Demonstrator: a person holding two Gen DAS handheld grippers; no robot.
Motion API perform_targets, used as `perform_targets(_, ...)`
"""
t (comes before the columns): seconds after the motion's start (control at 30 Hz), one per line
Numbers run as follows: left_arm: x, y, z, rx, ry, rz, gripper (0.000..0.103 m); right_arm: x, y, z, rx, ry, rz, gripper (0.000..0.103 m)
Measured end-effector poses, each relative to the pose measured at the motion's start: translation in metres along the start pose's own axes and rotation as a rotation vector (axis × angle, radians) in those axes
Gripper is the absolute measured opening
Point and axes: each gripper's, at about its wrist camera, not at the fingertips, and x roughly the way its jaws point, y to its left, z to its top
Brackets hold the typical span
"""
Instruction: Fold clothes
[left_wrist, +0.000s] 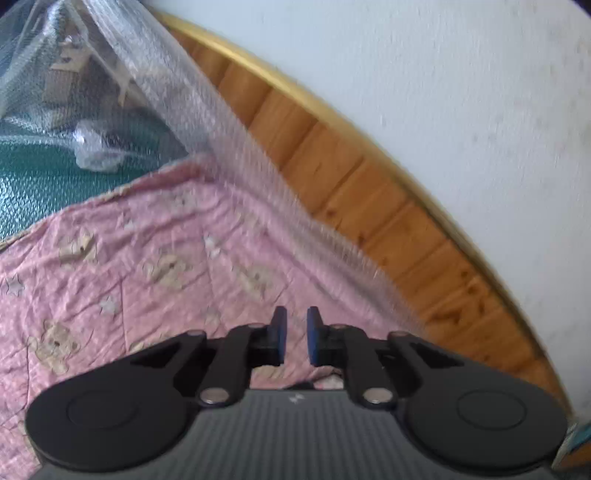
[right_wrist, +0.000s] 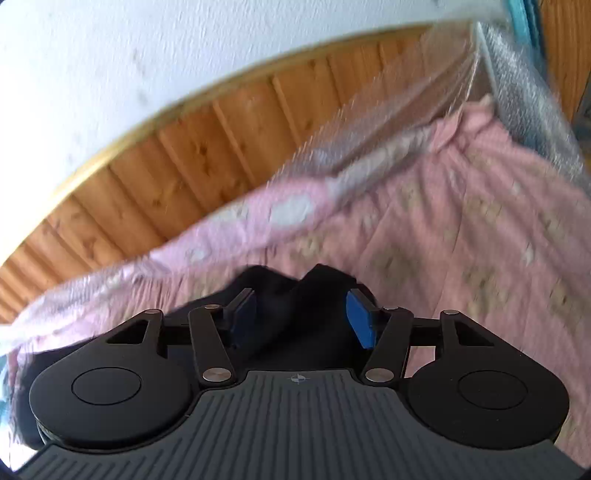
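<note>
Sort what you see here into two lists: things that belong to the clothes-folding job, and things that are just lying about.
Job:
- dark garment
- left gripper
- right gripper

Lying about:
- pink bear-print quilt
- bubble wrap
- crumpled plastic bag
- wooden panelling

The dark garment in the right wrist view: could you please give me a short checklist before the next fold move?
1. Dark garment lies between right tool pads: ok.
2. Right tool gripping it: not ok, jaws apart, pads not pressing.
3. Left tool holding anything: not ok, narrow gap empty.
4. Pink bedspread under the left tool: ok.
5. Garment's full shape visible: cannot tell, blurred and mostly hidden.
</note>
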Motion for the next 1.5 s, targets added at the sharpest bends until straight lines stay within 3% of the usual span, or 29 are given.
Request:
perform_targets(0.03,0.005,0.001,-0.016,0.039,0.040,0.011,0.020,-0.007,-0.003,-0.011,-0.009,-0.005,-0.013,0.068)
perform_targets(0.07,0.009,0.003,-0.032,0.060,0.075,0.011,0.033,-0.013,-0.008,-0.024,-0.026,0.004,-0.029,0.075)
perform_targets(0.17,0.018,0.017,-0.083,0.059,0.156,-0.021,0.056,-0.013,-0.027,-0.071,-0.070,0.078,-0.091,0.079)
perform_targets(0.3,0.041,0.008,-0.136,0.122,0.239,-0.022,0.059,-0.024,-0.045,-0.131,-0.198,0.158,-0.147,0.086)
perform_targets(0.37,0.047,-0.006,-0.151,0.214,0.241,-0.012,0.064,-0.027,-0.049,-0.155,-0.247,0.177,-0.194,0.094)
perform_targets(0.47,0.052,-0.031,-0.158,0.348,0.211,0.004,0.073,-0.013,-0.054,-0.173,-0.231,0.236,-0.184,0.093)
perform_targets(0.5,0.054,-0.037,-0.158,0.377,0.207,0.009,0.074,-0.006,-0.055,-0.176,-0.221,0.254,-0.174,0.091)
perform_targets(0.6,0.063,-0.045,-0.152,0.413,0.204,0.033,0.074,-0.002,-0.056,-0.171,-0.176,0.246,-0.109,0.032)
perform_targets(0.63,0.065,-0.045,-0.149,0.416,0.201,0.043,0.074,-0.003,-0.056,-0.166,-0.168,0.232,-0.084,0.008)
perform_targets(0.73,0.067,-0.041,-0.138,0.405,0.186,0.055,0.074,-0.031,-0.057,-0.135,-0.235,0.081,-0.092,0.004)
perform_targets(0.83,0.062,-0.037,-0.130,0.391,0.181,0.015,0.074,-0.082,-0.071,-0.089,-0.240,-0.102,-0.212,0.004)
perform_targets(0.9,0.063,-0.037,-0.132,0.405,0.182,0.004,0.079,-0.096,-0.085,-0.073,-0.256,-0.120,-0.331,0.004)
perform_targets(0.93,0.065,-0.037,-0.135,0.419,0.184,0.008,0.080,-0.090,-0.095,-0.073,-0.268,-0.088,-0.401,0.005)
perform_targets(1.03,0.070,-0.033,-0.142,0.420,0.226,-0.039,0.080,-0.069,-0.118,-0.087,-0.224,0.087,-0.535,0.030)
perform_targets(1.1,0.068,-0.030,-0.146,0.417,0.242,-0.090,0.080,-0.064,-0.125,-0.097,-0.199,0.164,-0.606,0.031)
perform_targets(1.17,0.066,-0.028,-0.150,0.413,0.259,-0.140,0.086,-0.086,-0.099,-0.100,-0.236,0.045,-0.629,0.072)
perform_targets(1.23,0.071,-0.027,-0.154,0.419,0.274,-0.182,0.090,-0.090,-0.071,-0.103,-0.276,-0.001,-0.572,0.089)
perform_targets(1.37,0.092,-0.025,-0.154,0.386,0.270,-0.155,0.091,-0.075,-0.029,-0.109,-0.282,0.046,-0.386,0.089)
perform_targets(1.5,0.108,-0.017,-0.149,0.267,0.269,-0.148,0.091,-0.066,-0.026,-0.114,-0.154,0.094,-0.314,0.089)
